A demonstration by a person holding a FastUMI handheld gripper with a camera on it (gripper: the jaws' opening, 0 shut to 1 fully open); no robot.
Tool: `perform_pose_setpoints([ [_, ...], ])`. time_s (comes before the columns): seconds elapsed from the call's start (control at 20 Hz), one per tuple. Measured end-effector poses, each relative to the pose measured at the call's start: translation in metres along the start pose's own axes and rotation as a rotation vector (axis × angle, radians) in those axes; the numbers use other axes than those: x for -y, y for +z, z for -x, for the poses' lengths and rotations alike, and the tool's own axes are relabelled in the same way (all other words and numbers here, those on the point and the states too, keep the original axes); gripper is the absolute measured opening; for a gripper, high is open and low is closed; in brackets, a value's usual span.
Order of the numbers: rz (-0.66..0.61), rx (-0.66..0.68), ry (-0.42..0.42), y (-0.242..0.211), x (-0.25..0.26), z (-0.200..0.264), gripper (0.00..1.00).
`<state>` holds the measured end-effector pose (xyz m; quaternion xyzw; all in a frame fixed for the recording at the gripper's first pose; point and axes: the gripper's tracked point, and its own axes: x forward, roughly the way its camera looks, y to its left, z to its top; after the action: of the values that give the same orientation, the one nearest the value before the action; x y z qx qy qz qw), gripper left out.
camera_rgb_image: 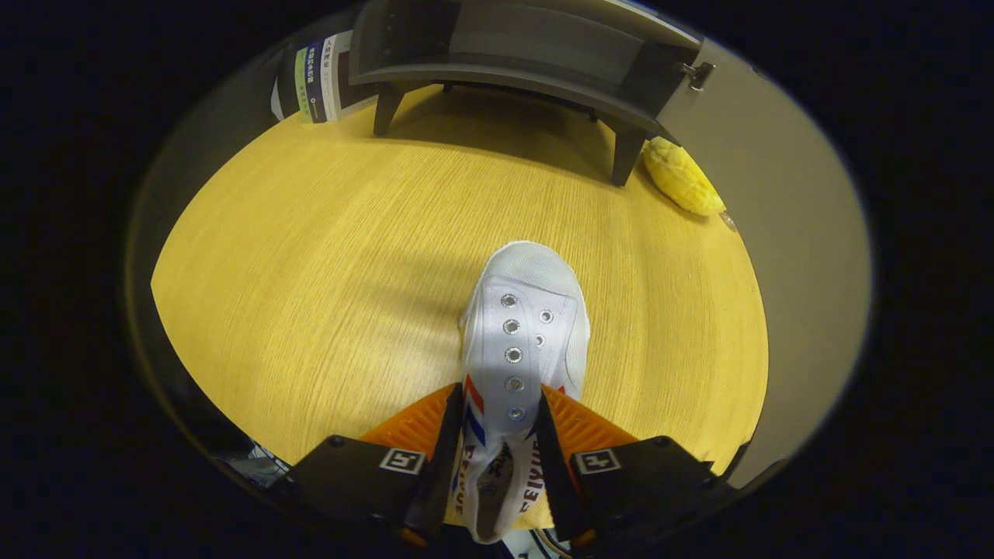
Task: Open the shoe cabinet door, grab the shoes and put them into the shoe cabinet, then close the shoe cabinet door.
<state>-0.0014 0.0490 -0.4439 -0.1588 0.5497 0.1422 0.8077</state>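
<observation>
While the gripper (497, 423) points forward and down, a wide wooden table (311, 272) with a yellow grain spreads out ahead of and to both sides of its fingers. Well beyond the fingers, at the far side of the table, stands the dark grey shoe cabinet (512, 54) on short legs, its front open so that the shelf inside shows; its door (776, 233) is swung out to the right, a pale panel with a small metal catch near its top. Left of the cabinet, against the wall, leans a stack of printed cards or booklets (314, 81). Right of the cabinet's front right leg, beside the open door, lies a yellow plush toy (683, 180) on the table. Between the fingers sits 1 white canvas shoe (524, 341), toe pointing away toward the cabinet, with metal eyelets and no laces, and red and blue stripes on its side. Both fingers are drawn in narrow against the shoe's sides near its opening, gripping it, while its toe reaches just ahead of them over the tabletop.
</observation>
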Motion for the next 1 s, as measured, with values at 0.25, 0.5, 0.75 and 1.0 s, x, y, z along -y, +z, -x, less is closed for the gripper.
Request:
perform_pose_setpoints([
  [0.25,0.036,-0.019,0.013,-0.002,-0.003,0.002,0.31],
  [0.5,0.069,-0.009,0.051,-0.002,0.001,-0.003,0.16],
  [0.75,-0.011,0.019,0.084,0.008,-0.002,0.017,0.08],
  [1.0,0.021,0.125,0.063,0.035,-0.001,0.065,0.08],
])
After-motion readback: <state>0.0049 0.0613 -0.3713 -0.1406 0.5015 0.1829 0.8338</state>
